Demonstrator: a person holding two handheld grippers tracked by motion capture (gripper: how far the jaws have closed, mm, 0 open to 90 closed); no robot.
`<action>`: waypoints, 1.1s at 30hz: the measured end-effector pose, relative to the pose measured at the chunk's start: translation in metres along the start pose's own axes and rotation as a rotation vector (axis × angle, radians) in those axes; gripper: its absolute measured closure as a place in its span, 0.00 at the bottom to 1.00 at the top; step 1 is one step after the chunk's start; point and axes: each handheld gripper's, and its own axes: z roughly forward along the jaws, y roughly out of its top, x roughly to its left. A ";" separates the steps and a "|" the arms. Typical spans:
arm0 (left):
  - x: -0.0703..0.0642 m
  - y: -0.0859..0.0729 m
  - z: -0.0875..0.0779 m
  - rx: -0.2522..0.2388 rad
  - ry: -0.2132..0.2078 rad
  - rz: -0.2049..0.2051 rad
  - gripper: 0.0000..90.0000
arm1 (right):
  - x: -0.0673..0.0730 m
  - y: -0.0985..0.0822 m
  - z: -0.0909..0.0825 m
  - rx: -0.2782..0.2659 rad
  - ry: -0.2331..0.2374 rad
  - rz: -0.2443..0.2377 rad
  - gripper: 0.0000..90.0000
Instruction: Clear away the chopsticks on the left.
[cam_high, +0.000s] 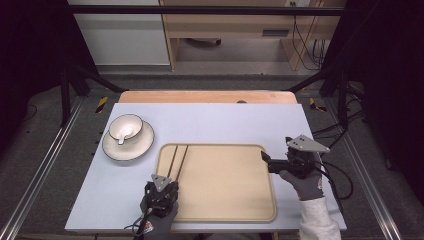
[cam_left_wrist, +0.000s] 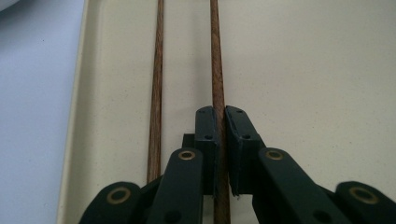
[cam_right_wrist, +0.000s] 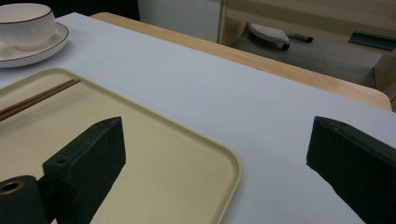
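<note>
Two brown chopsticks lie side by side on the left part of a beige tray (cam_high: 250, 210). My left gripper (cam_left_wrist: 219, 116) is shut on the right chopstick (cam_left_wrist: 215, 56) near its close end; the left chopstick (cam_left_wrist: 155, 93) lies free beside it. From above, that left gripper (cam_high: 173, 178) sits at the tray's front left and the chopsticks (cam_high: 179, 157) run away from it. My right gripper (cam_high: 265, 156) hovers at the tray's right edge, open. In its own view the right gripper (cam_right_wrist: 217, 126) holds nothing, one jaw over the tray's corner (cam_right_wrist: 229, 163), the other over the table.
A white bowl (cam_high: 125, 128) with a spoon in it stands on a white plate (cam_high: 116, 149) at the back left of the light-blue table (cam_high: 225, 120). A wooden strip (cam_high: 205, 96) edges the table's far side. Black frame posts stand at both sides.
</note>
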 end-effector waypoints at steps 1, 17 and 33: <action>0.000 0.000 0.000 0.001 0.001 0.003 0.93 | 0.000 0.000 0.000 -0.001 0.000 -0.001 0.05; -0.001 0.003 0.000 0.019 0.000 0.021 0.92 | 0.000 0.000 0.000 0.001 0.000 -0.001 0.05; 0.005 0.041 -0.025 -0.109 -0.105 0.110 0.72 | -0.002 0.001 -0.004 -0.013 -0.002 0.002 0.05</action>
